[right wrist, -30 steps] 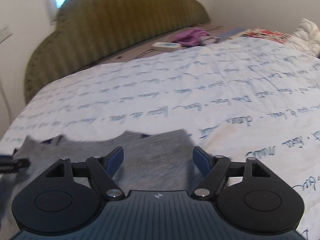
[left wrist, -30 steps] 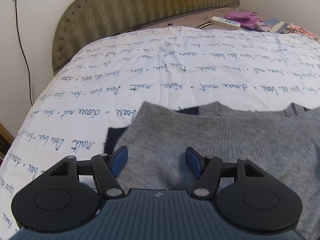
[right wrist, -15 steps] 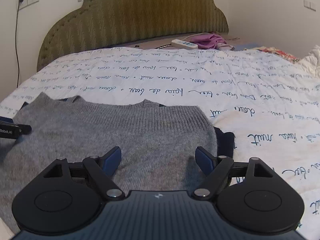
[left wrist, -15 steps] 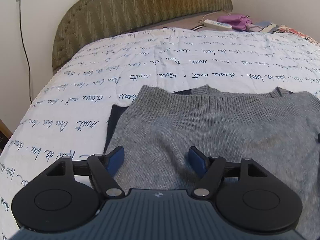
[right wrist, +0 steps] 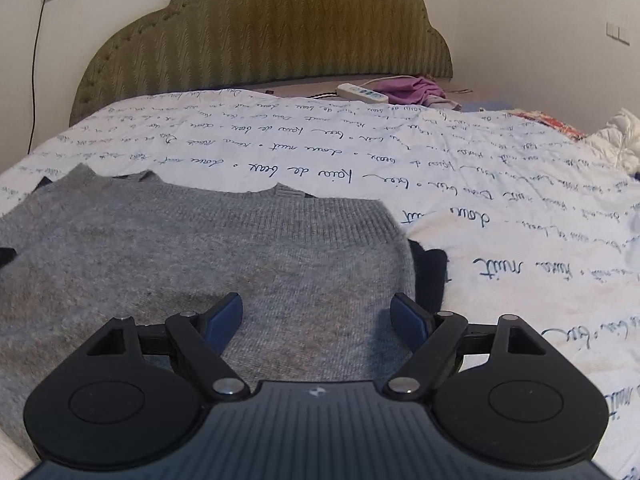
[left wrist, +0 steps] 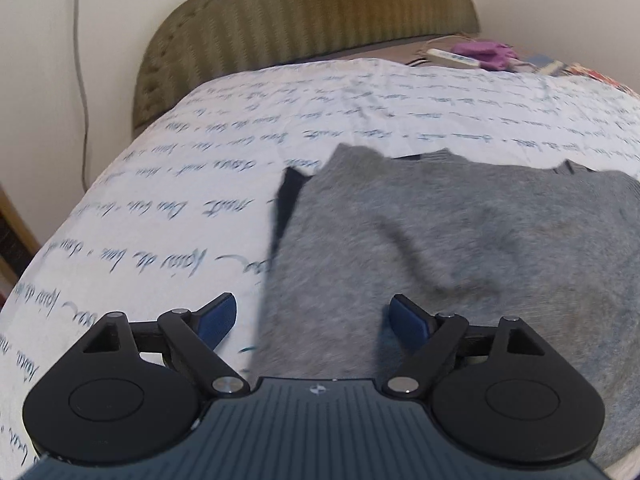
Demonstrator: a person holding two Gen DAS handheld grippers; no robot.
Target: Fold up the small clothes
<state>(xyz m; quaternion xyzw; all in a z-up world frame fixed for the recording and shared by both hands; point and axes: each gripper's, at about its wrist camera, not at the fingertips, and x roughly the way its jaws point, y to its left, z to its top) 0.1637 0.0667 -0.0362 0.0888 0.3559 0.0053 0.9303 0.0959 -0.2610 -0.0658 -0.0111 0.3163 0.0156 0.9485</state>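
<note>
A grey knit sweater (left wrist: 460,240) with dark navy trim lies folded on the white bedspread (left wrist: 180,208); it also shows in the right wrist view (right wrist: 200,256). My left gripper (left wrist: 310,320) is open and empty, just above the sweater's near left edge. My right gripper (right wrist: 318,318) is open and empty, above the sweater's near right part. A dark navy sleeve end (right wrist: 430,276) sticks out at the sweater's right side, and a dark strip (left wrist: 286,208) shows along its left side.
An olive padded headboard (right wrist: 260,32) stands at the far end of the bed. A white power strip (right wrist: 362,93) and a purple cloth (right wrist: 412,89) lie beyond the bedspread. White bedding (right wrist: 616,140) is bunched at the far right. A cable (left wrist: 80,80) hangs down the left wall.
The left gripper has shifted left and turned, so the sweater's left edge now lies between its fingers. The right gripper has moved slightly closer. Both stay open and empty.
</note>
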